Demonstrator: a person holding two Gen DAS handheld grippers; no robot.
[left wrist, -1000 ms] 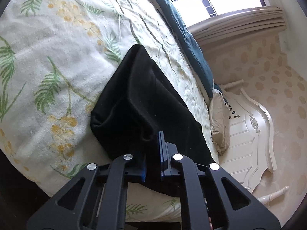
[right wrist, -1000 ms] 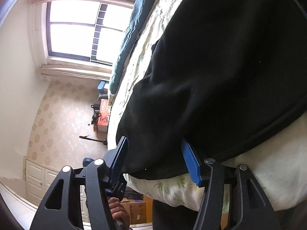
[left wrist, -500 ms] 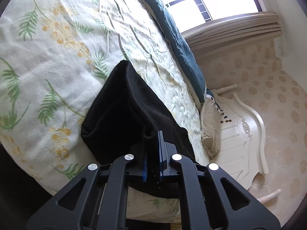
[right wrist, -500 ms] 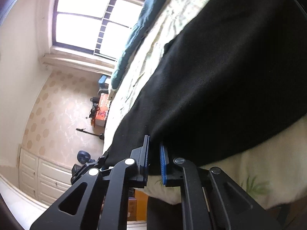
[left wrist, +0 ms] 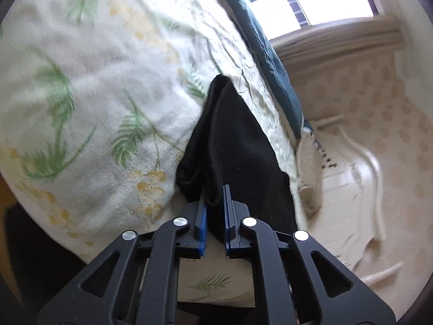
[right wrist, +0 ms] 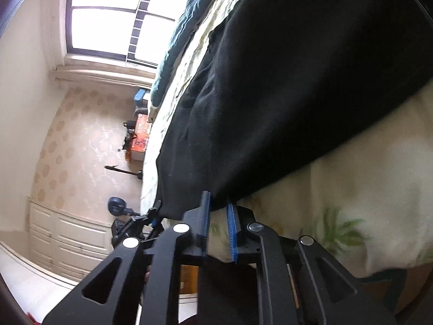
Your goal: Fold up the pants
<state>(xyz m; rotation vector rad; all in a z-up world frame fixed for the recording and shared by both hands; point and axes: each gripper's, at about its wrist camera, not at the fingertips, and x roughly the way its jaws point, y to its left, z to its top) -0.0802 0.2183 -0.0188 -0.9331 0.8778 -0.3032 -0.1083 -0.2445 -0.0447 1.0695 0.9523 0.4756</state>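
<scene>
Floral bedspread (left wrist: 89, 86), black pants (left wrist: 232, 140) apparently lengthwise toward window (left wrist: 319, 2)

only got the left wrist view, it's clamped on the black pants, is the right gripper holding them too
Observer: Not clearly. The right gripper has just been opening its jaws. The hem of the black fabric pants sits between the tips, but a gap shows.
Operator: whats in that gap
Observer: The cream leaf-print bedsheet shows through it, behind the hem.
Operator: is the cloth flat on that side
Observer: Mostly. It lies spread wide over the sheet, with a few creases near the gripper.
</scene>
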